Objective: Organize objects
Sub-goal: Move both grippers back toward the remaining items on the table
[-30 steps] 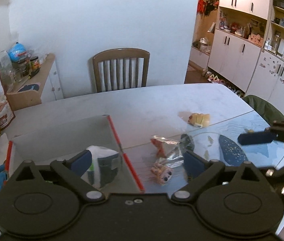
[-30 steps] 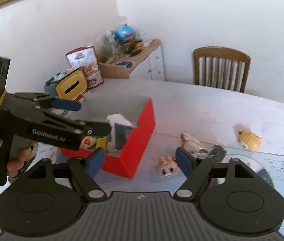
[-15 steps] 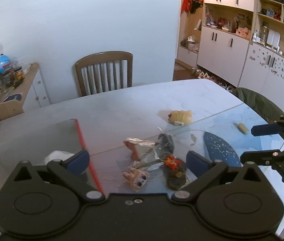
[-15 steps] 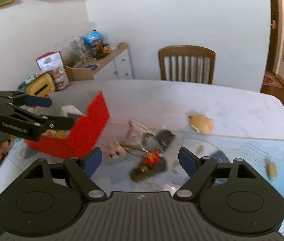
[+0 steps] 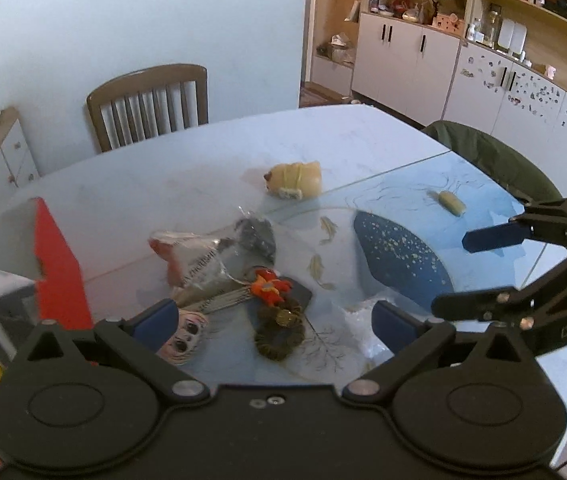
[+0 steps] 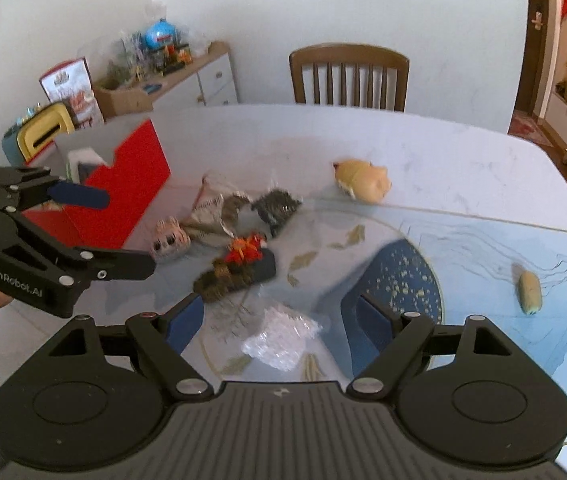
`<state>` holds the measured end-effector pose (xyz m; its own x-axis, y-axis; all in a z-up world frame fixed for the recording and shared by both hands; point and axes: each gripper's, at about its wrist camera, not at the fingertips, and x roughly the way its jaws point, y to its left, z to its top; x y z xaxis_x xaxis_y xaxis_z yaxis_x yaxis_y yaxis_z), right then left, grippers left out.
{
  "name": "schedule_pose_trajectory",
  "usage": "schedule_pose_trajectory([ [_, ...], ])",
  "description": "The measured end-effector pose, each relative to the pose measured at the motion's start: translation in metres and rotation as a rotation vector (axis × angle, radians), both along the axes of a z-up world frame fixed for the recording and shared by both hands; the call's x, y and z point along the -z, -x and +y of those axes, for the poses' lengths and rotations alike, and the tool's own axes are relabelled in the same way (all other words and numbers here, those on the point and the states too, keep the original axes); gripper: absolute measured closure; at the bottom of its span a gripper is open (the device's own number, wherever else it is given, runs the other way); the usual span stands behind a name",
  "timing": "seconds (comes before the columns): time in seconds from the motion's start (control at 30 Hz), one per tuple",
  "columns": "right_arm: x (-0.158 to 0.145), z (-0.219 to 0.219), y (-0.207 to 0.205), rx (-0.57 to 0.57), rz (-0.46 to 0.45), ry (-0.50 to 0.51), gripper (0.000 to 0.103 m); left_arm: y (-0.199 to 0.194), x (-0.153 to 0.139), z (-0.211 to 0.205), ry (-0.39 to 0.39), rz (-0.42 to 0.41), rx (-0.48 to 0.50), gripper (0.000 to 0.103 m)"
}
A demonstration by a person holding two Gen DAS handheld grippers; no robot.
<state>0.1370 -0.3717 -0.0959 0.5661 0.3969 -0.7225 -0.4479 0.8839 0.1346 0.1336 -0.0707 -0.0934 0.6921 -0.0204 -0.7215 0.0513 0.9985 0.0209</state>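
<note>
A red box (image 6: 123, 192) with several items inside stands at the table's left. Beside it lies a pile: a doll head (image 6: 169, 238), a foil packet (image 6: 213, 212), a dark bundle (image 6: 277, 204), an orange toy (image 6: 245, 248) on a brown scrunchie (image 6: 223, 278). A yellow plush (image 6: 363, 180) lies farther back. A crumpled clear wrapper (image 6: 279, 338) sits just ahead of my right gripper (image 6: 279, 322), which is open and empty. My left gripper (image 5: 273, 322) hovers open over the scrunchie (image 5: 279, 336) and doll head (image 5: 183, 336), holding nothing.
A small yellow piece (image 6: 529, 292) lies alone on the blue patterned mat (image 6: 403, 280) at the right. A wooden chair (image 6: 349, 74) stands behind the table. A cluttered sideboard (image 6: 187, 76) is at the back left, white cabinets (image 5: 415, 56) at the far right.
Both grippers have swung right, from over the red box towards the pile and the mat. The box now sits at the left edge of both views. Both stay open.
</note>
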Motion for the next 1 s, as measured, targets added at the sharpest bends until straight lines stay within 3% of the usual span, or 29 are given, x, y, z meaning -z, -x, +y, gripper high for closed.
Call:
schedule_pose_trajectory([
  [0.53, 0.056, 0.009, -0.027, -0.101, 0.097, 0.028, 0.019, -0.031, 0.054, -0.007, -0.005, 0.064, -0.031, 0.003],
  [1.0, 0.083, 0.028, -0.042, -0.142, 0.120, 0.054, 0.020, -0.046, 0.080, -0.009, 0.005, 0.123, -0.040, 0.035],
])
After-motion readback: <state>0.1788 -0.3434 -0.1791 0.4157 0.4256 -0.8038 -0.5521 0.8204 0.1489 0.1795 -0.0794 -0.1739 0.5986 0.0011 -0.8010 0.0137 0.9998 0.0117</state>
